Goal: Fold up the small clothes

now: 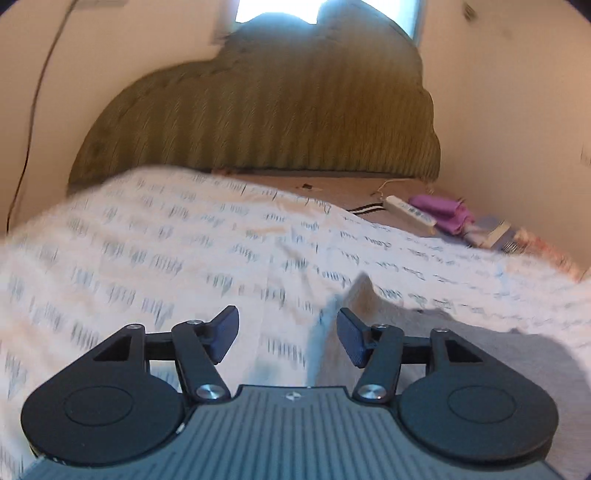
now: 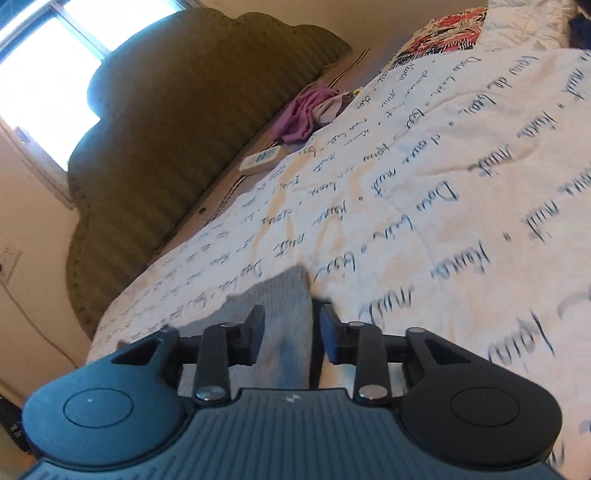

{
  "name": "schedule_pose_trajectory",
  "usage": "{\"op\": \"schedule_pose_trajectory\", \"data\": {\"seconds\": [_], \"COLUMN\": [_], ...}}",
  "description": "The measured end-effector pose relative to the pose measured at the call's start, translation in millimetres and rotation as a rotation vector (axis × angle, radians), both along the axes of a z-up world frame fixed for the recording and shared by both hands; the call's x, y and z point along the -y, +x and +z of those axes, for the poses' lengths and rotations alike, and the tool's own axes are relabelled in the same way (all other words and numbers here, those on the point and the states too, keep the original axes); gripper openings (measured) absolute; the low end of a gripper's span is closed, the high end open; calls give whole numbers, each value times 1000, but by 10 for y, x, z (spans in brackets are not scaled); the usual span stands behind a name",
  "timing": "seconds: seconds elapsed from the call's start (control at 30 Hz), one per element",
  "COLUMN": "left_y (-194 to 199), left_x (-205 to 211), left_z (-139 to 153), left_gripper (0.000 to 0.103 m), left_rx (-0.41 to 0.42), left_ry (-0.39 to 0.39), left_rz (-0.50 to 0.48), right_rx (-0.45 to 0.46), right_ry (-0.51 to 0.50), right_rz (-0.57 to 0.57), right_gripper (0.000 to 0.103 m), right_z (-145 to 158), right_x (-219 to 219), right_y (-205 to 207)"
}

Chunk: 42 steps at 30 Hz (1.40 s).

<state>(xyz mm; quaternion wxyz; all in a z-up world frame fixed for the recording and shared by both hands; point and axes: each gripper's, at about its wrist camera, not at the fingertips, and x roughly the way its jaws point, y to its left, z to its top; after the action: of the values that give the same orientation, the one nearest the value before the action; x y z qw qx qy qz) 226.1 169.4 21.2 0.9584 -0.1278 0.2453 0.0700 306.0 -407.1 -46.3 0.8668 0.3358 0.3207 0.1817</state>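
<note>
A grey garment (image 1: pixel 461 354) lies on a white bedspread with blue script (image 1: pixel 184 251), low and right in the left wrist view. My left gripper (image 1: pixel 287 334) is open and empty over the bedspread, just left of the grey cloth's edge. In the right wrist view my right gripper (image 2: pixel 291 336) is shut on a fold of the grey garment (image 2: pixel 284 306), which bunches up between the fingers and rises past their tips. The rest of the garment is hidden under the gripper body.
A ribbed olive headboard (image 1: pixel 258 122) stands at the bed's far end below a bright window (image 2: pixel 37 74). A white power strip (image 1: pixel 410 214) and purple cloth (image 1: pixel 443 210) lie near it. A red patterned cloth (image 2: pixel 443 29) lies on the bedspread (image 2: pixel 461 184) far right.
</note>
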Motion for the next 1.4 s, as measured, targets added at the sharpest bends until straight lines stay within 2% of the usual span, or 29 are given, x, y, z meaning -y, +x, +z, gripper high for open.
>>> {"op": "schedule_pose_trajectory", "data": {"seconds": [0.03, 0.07, 0.13, 0.2, 0.23, 0.27, 0.33, 0.37, 0.43, 0.53, 0.57, 0.63, 0.7, 0.73, 0.8, 0.87, 0.97, 1.07, 1.2, 1.27, 1.33, 1.37, 1.4], "left_y": [-165, -343, -589, -771, -866, -978, -1064, -1095, -1101, -1049, -1029, -989, -932, -901, -845, -782, -688, -698, -649, -560, -495, -460, -439], "left_x": [-40, -71, -107, -153, -163, -146, -87, -62, 8, 71, 86, 66, 20, 6, 17, 51, 62, 37, 116, 206, 318, 365, 388], "left_z": [-33, -88, -233, -406, -470, -493, -470, -470, -506, -654, -706, -753, -836, -851, -850, -823, -786, -755, -749, -698, -660, -655, -666], "left_gripper": [62, 63, 63, 63, 63, 63, 63, 64, 72, 76, 79, 79, 81, 81, 81, 81, 81, 76, 76, 76, 65, 47, 20], "left_rx": [-10, -31, -87, -143, -145, -114, -105, -95, -84, -94, -88, -59, -28, -21, -7, -21, -29, -28, -11, 3, -35, -64, -85], "left_ry": [-42, -88, -179, -306, -357, -381, -431, -483, -602, -798, -840, -901, -1023, -1054, -1071, -1042, -1011, -1003, -910, -819, -719, -668, -646], "left_rz": [-9, -15, -18, -11, -7, -2, -28, -51, -115, -154, -152, -102, -50, -20, -4, 4, 14, 61, 66, 78, 109, 119, 116], "right_rx": [-6, -15, -45, -102, -118, -129, -146, -151, -149, -169, -167, -159, -149, -148, -135, -125, -115, -124, -121, -118, -120, -114, -117], "right_ry": [18, 33, 73, 144, 180, 214, 281, 293, 305, 405, 421, 428, 462, 492, 511, 494, 448, 465, 521, 516, 503, 487, 470], "right_rz": [5, 3, -13, -21, -22, -26, -15, -7, 7, 45, 57, 41, 21, -4, -51, -71, -73, -69, -79, -94, -112, -129, -138], "right_gripper": [64, 68, 70, 70, 70, 70, 70, 70, 70, 70, 70, 69, 68, 68, 68, 68, 68, 68, 68, 68, 66, 61, 35], "right_z": [-34, -75, -195, -343, -396, -435, -494, -505, -494, -561, -582, -606, -622, -637, -645, -622, -590, -603, -668, -659, -635, -629, -634], "right_x": [50, 94, 172, 241, 251, 251, 214, 179, 105, -51, -129, -277, -388, -431, -512, -588, -653, -616, -564, -597, -655, -682, -706], "right_y": [-217, -457, -837, -1147, -1263, -1363, -1486, -1503, -1496, -1355, -1286, -1199, -1101, -1064, -993, -959, -915, -892, -851, -798, -750, -753, -758]}}
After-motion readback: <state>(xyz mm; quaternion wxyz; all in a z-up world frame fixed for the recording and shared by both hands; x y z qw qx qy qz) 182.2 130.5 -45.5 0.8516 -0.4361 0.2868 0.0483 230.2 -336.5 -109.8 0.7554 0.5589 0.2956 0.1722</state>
